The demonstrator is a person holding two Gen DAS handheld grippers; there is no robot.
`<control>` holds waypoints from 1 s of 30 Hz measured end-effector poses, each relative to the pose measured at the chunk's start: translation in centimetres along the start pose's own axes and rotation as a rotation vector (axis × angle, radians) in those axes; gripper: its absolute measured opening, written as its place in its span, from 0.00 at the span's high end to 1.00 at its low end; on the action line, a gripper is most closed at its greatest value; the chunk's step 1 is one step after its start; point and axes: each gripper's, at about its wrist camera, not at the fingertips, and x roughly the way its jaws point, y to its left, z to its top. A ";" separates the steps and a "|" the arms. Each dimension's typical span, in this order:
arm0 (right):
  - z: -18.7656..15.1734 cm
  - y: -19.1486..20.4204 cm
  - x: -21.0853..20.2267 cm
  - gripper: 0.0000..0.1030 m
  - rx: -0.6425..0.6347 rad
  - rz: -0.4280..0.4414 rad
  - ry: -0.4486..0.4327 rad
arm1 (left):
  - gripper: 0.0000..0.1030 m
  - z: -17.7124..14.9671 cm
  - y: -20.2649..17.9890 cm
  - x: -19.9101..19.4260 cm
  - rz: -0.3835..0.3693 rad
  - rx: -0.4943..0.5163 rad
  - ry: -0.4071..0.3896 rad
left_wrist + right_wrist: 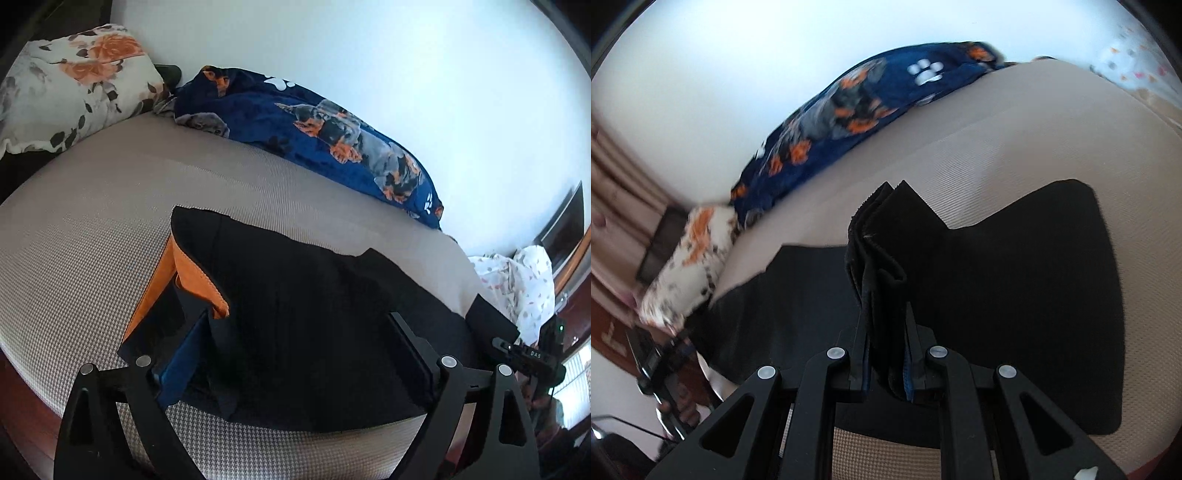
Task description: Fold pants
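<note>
Black pants [303, 295] with an orange lining patch [195, 277] lie on a beige bed [92, 229]. My left gripper [295, 354] is open wide, its fingers [184, 354] on either side of the cloth at the near edge. In the right wrist view my right gripper [886, 354] is shut on a bunched fold of the black pants [882, 266], lifted above the rest of the pants [1034, 277] spread flat on the bed. The right gripper also shows at the right edge of the left wrist view [532, 354].
A blue dog-print blanket [332, 133] lies along the white wall. A floral pillow [70, 85] sits at the bed's far left. A white patterned cloth [517, 284] is at the right. The bed's front edge [258, 450] is close below the grippers.
</note>
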 end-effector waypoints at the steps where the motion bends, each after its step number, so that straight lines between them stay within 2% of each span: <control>1: -0.2 0.4 0.3 0.88 -0.009 0.002 0.007 | 0.10 -0.1 0.0 0.1 0.004 0.004 0.002; 13: -2.0 4.1 3.6 0.88 -0.159 -0.028 0.087 | 0.10 -0.5 0.0 0.4 0.019 0.019 0.017; 30: -4.3 6.5 5.3 0.87 -0.304 -0.115 0.124 | 0.09 -0.8 0.2 0.6 0.030 0.028 0.027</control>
